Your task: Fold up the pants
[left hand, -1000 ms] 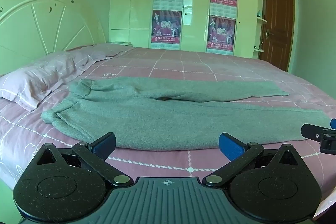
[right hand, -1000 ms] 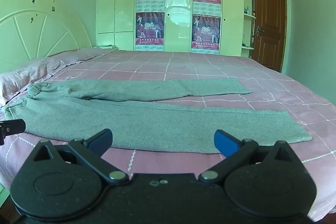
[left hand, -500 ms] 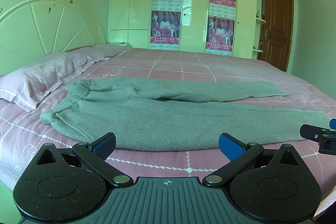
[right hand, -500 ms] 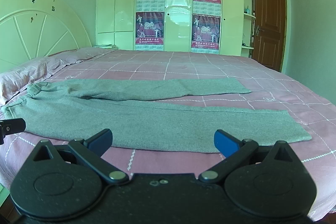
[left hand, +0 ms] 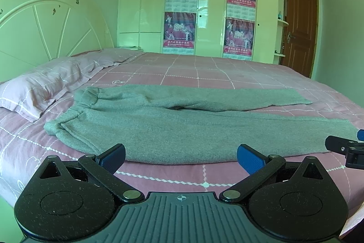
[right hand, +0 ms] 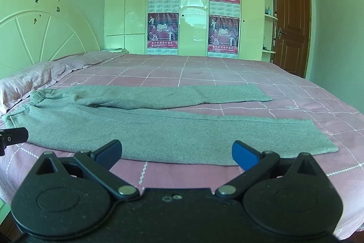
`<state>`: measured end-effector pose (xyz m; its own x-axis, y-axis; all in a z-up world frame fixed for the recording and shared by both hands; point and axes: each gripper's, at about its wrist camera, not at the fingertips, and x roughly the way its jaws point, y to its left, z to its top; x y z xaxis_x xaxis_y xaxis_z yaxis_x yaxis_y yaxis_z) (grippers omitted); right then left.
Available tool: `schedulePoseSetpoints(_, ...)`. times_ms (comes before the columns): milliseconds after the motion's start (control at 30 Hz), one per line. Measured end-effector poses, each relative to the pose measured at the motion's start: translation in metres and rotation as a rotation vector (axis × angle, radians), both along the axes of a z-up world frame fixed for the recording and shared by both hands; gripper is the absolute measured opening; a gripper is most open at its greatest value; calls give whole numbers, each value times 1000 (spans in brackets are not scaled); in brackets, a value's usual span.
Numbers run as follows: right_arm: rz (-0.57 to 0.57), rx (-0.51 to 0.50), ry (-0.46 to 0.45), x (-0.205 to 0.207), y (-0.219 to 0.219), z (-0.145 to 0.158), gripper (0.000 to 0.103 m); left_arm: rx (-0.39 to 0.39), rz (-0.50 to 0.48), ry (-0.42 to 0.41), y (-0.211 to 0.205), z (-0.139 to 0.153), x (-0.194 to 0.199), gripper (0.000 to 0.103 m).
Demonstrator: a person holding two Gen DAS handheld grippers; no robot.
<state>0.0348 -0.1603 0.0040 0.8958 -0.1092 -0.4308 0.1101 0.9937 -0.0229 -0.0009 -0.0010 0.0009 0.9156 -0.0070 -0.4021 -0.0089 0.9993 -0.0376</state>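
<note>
Fingers of both grippers spread wide, empty — grey pants flat on bed.

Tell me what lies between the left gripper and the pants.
Only bare pink bedsheet separates the left gripper from the grey pants, seen in the left wrist view.

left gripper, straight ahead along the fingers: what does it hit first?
Probably the near leg of the grey pants, right ahead of the open left gripper on the bed. Depth is hard to judge here.
</note>
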Motion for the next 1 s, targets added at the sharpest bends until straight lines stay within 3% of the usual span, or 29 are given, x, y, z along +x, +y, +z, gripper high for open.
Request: schedulePoseSetpoints(1000,-2,1,3,1,2,0,97,0,-1,3,-1,4,1,103)
